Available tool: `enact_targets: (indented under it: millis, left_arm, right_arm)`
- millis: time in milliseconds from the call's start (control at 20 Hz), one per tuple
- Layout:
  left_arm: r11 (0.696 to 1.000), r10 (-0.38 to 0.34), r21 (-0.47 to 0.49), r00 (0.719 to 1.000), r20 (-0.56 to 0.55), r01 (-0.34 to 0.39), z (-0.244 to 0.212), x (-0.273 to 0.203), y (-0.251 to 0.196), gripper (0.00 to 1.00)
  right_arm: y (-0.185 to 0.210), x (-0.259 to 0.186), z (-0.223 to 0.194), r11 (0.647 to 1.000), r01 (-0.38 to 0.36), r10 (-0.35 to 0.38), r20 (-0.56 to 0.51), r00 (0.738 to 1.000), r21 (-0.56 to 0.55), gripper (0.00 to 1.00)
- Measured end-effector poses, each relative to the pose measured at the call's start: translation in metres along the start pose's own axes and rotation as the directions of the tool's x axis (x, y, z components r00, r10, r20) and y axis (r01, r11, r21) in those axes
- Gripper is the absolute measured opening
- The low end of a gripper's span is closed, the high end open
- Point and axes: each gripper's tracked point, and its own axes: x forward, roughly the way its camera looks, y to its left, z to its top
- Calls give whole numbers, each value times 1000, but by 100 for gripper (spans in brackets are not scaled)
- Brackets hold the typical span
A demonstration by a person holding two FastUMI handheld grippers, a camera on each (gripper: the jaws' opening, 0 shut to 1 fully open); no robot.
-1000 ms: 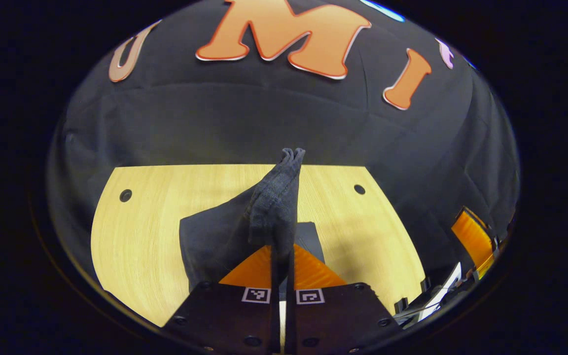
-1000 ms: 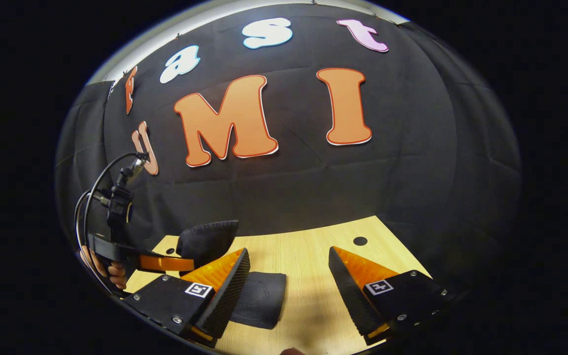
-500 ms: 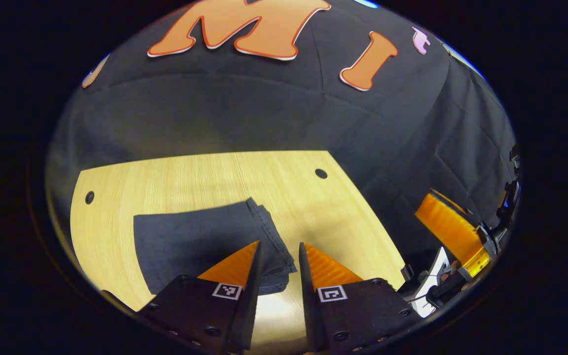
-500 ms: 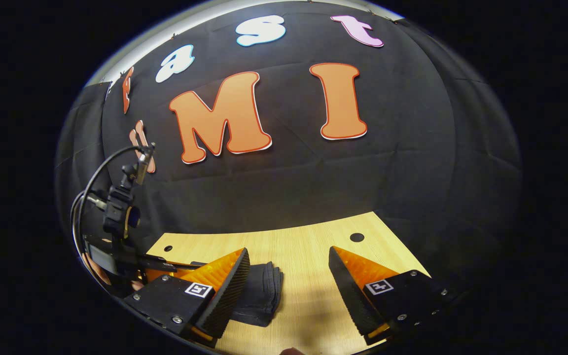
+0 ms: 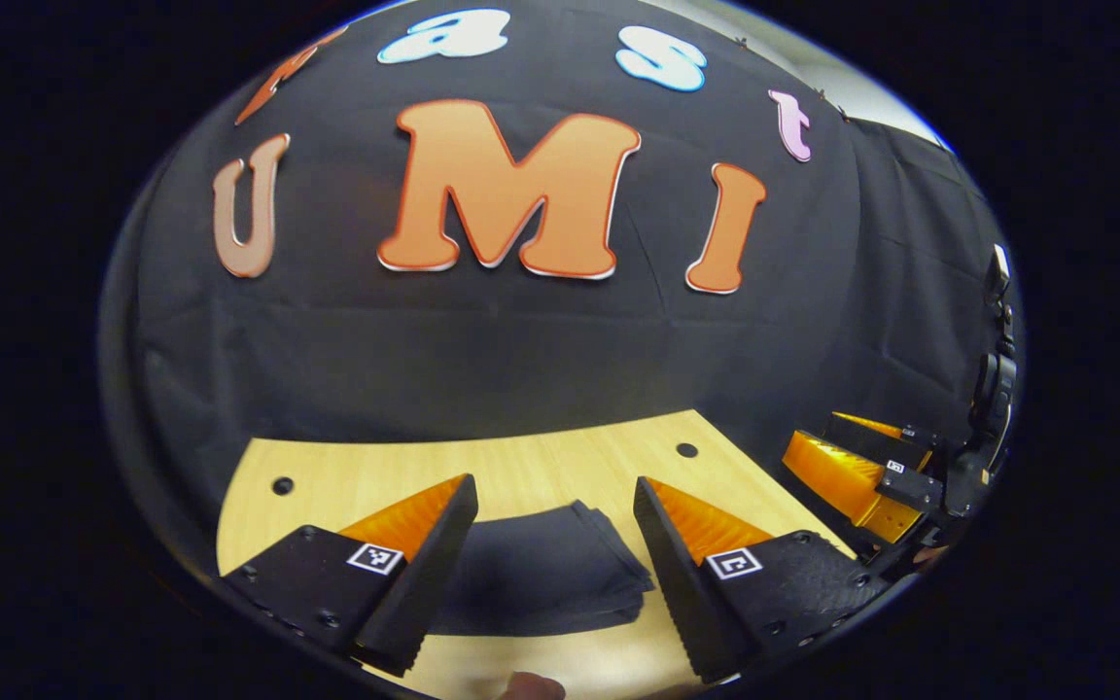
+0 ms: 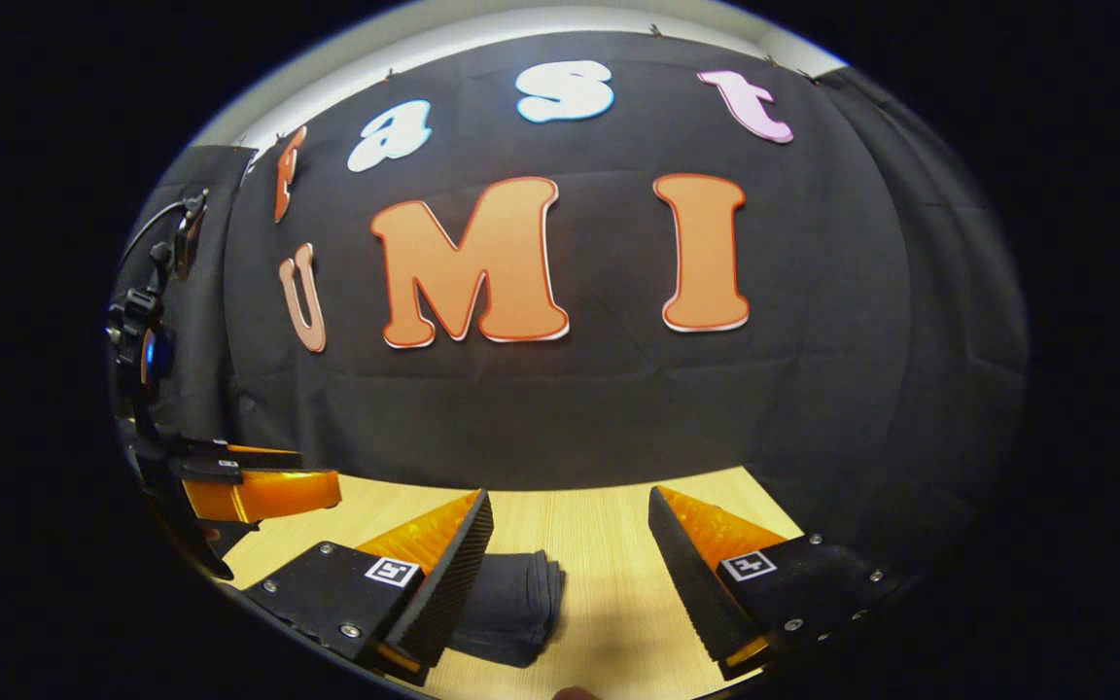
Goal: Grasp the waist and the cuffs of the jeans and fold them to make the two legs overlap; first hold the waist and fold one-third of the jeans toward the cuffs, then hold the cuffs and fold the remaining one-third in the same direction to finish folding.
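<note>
1. The jeans lie folded into a compact dark stack on the wooden bench, flat, with layered edges showing along the stack's right side in the left gripper view.
2. The left gripper hangs above the bench with its two fingers spread well apart; nothing sits between them, and the folded jeans lie on the bench below and beyond the gap.
3. In the right gripper view, the right gripper is likewise spread wide and holds nothing. The jeans show beside its left finger, partly hidden behind it, with the rounded folded edge facing the gap.
4. The right gripper also appears at the right edge of the left gripper view, raised off the bench and well apart from the jeans.
5. The left gripper shows at the left edge of the right gripper view, lifted above the bench with cables running up behind it.
6. Two small dark round holes mark the bench near its far edge, one on each side of the left gripper view.
7. Neither gripper touches the denim.
</note>
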Motion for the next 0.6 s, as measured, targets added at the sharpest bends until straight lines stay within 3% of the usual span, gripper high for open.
enact_targets:
  millis: [250, 400, 600]
  left_arm:
    - [994, 107, -31, 972, 209, -102, 38, -55, 28, 99]
    - [986, 160, -20, 927, 339, -163, 58, -87, 42, 99]
    - [975, 204, -5, 880, 429, -223, 67, -98, 45, 96]
  right_arm:
    - [39, -6, 20, 997, -54, 58, 88, 994, -47, 97]
    - [61, -10, 23, 993, -98, 105, 114, 988, -66, 97]
    - [82, -14, 22, 987, -141, 151, 126, 981, -81, 97]
